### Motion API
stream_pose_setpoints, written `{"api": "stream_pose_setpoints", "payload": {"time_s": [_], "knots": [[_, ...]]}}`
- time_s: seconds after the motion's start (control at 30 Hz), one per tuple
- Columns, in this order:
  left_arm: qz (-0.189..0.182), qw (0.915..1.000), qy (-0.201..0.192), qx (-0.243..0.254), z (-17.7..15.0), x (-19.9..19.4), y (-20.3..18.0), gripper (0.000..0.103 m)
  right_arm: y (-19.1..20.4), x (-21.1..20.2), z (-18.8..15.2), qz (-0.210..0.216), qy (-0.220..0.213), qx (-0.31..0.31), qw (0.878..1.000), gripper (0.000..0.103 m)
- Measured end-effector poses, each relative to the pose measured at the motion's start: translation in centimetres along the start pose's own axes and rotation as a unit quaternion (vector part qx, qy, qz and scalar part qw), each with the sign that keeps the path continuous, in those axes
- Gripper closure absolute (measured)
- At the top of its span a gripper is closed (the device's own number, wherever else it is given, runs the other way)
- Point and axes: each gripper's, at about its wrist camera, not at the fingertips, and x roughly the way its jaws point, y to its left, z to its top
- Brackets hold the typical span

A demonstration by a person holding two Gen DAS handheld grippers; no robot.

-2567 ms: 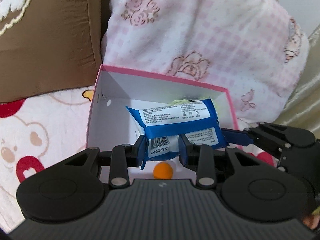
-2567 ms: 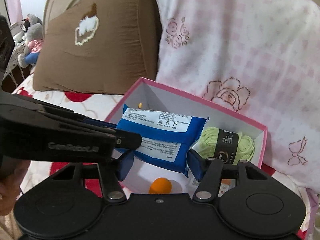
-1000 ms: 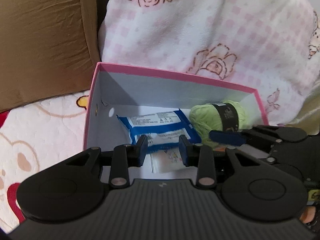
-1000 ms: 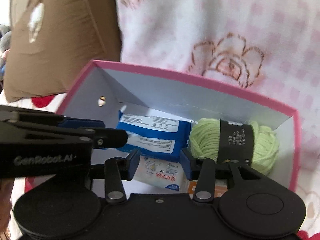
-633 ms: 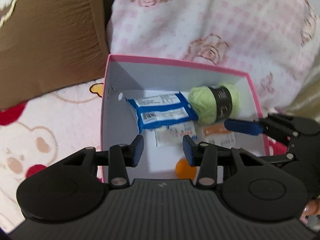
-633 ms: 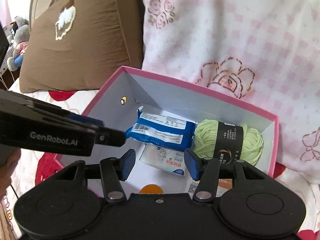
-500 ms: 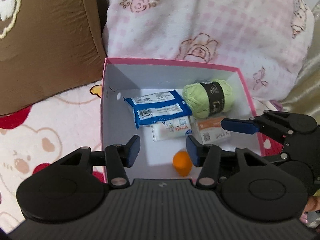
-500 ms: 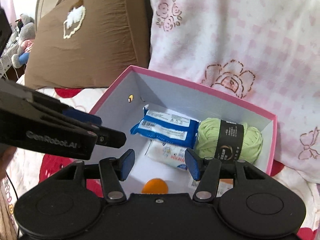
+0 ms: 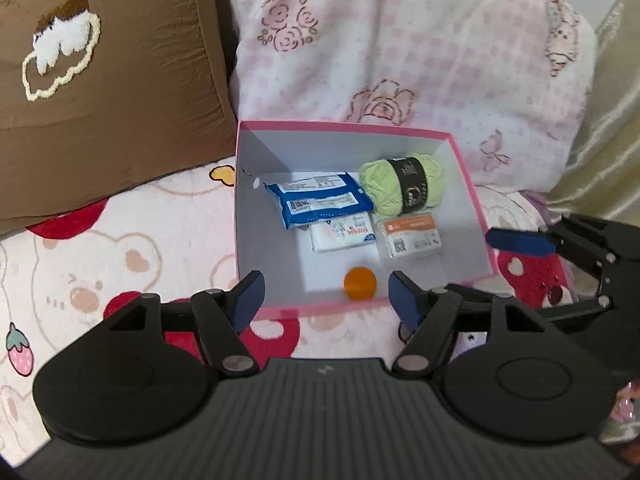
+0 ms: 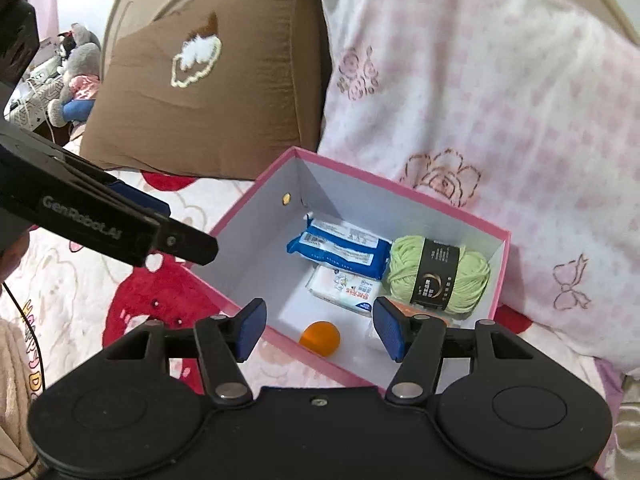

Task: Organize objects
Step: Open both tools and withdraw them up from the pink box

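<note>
Left wrist view: on the bed [image 9: 100, 248] a pink box [image 9: 472, 200] sits against a pink checked pillow [image 9: 400, 48], beside a brown pillow [image 9: 120, 80]. Inside lie green yarn [image 9: 402, 188], a blue wipes pack [image 9: 320, 204], two small packets and an orange ball [image 9: 360, 278]. The left gripper [image 9: 324, 302] and right gripper [image 10: 318, 330] hang over the box's near edge, jaws opening, nothing between them.
</note>
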Motion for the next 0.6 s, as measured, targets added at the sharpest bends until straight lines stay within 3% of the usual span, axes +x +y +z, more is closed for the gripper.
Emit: {"api": "stream_pose_setpoints", "payload": {"time_s": [0.17,0.6], "knots": [[-0.005,0.9998,-0.014,0.015,-1.3,-2.7,-0.3,0.029,0.8,-2.3,-0.7,-0.003,-0.016,0.001,1.000,0.031],[-0.037,0.9983,-0.004,0.046,-4.3,-5.3,-1.2,0.029,4.0,-6.6,-2.4,0.011,-0.020,-0.034,0.999,0.027]]}}
